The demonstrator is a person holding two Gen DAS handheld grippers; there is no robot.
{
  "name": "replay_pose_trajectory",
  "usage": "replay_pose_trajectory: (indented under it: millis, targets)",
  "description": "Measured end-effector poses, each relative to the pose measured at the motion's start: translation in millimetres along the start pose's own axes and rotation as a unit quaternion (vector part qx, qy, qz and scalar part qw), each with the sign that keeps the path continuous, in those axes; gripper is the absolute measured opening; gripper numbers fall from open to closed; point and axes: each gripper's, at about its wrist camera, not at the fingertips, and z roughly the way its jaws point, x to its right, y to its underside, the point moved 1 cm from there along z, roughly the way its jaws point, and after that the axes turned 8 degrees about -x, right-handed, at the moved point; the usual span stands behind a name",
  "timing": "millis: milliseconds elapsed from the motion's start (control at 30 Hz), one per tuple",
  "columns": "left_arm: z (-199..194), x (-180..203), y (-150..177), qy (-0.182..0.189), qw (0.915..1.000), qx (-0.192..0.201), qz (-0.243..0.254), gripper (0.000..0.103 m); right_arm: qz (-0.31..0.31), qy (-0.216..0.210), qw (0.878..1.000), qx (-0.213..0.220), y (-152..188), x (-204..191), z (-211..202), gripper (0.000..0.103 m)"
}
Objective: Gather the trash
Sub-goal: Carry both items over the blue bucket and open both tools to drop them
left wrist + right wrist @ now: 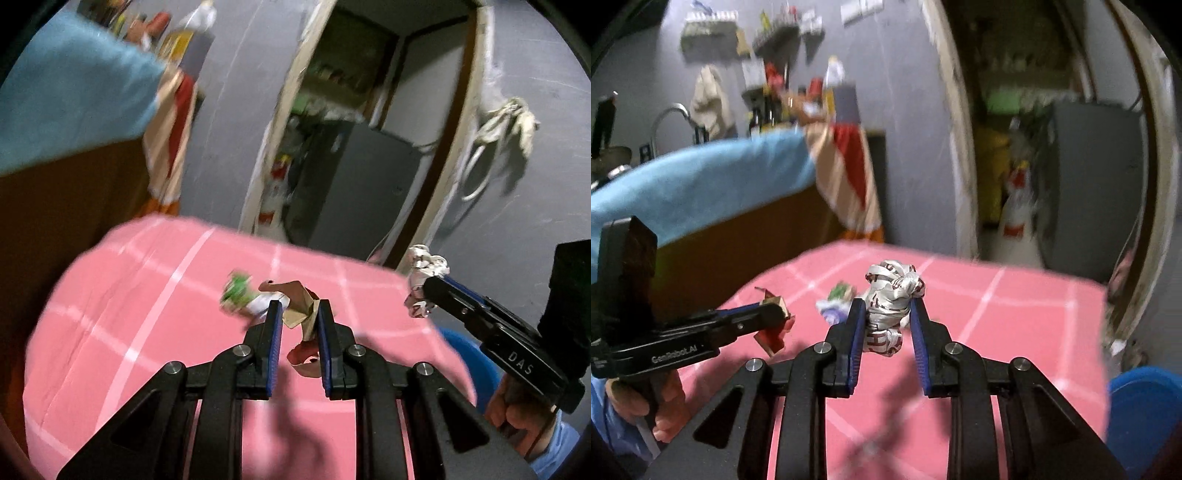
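Clamping brown paper scrap point(300, 314), left hand-held gripper point(297, 317); right hand-held gripper point(888, 317) pinching white wrapper point(892, 299); faucet point(666, 120) right view only.

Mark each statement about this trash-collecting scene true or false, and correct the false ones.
1. The left tongs grip a brown paper scrap. True.
2. The right tongs are empty. False: they grip a white crumpled wrapper.
3. A green-and-white wrapper lies on the pink cloth. True.
4. The cloth is plain green. False: it is pink with white lines.
5. A blue bin shows at the table's right edge. True.
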Motion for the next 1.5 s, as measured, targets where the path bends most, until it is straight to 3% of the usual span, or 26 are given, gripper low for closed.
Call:
replay_pose_trajectory:
  millis: [167,333,733,867,1100,1500]
  targets:
    - [-14.4,44.9,-8.3,0.023,0.9976,0.051,0.041,0.015,-0.008,0.049,0.996,0.071,-4.3,9.9,-47.9,0.022]
    - [-15.9,92.7,-13.2,0.057,0.9929,0.075,0.072,0.015,-0.012,0.107,0.987,0.120,0.3,25.2,-94.3,0.022]
    - [7.3,200.7,-3.7,0.142,0.9776,0.080,0.134,0.015,0.028,0.218,0.961,0.168,32.5,77.3,-180.0,0.022]
    - [24.9,224.4,-0.7,0.160,0.9754,0.058,0.140,0.015,0.056,0.239,0.957,0.158,41.5,94.6,-190.4,0.022]
    - [67.4,251.3,8.3,0.176,0.9748,-0.008,0.136,0.015,0.120,0.263,0.952,0.098,56.9,129.6,-185.6,0.023]
    - [132.0,260.3,24.0,0.168,0.9722,-0.108,0.123,0.016,0.197,0.253,0.947,0.024,82.2,168.0,-170.6,0.025]
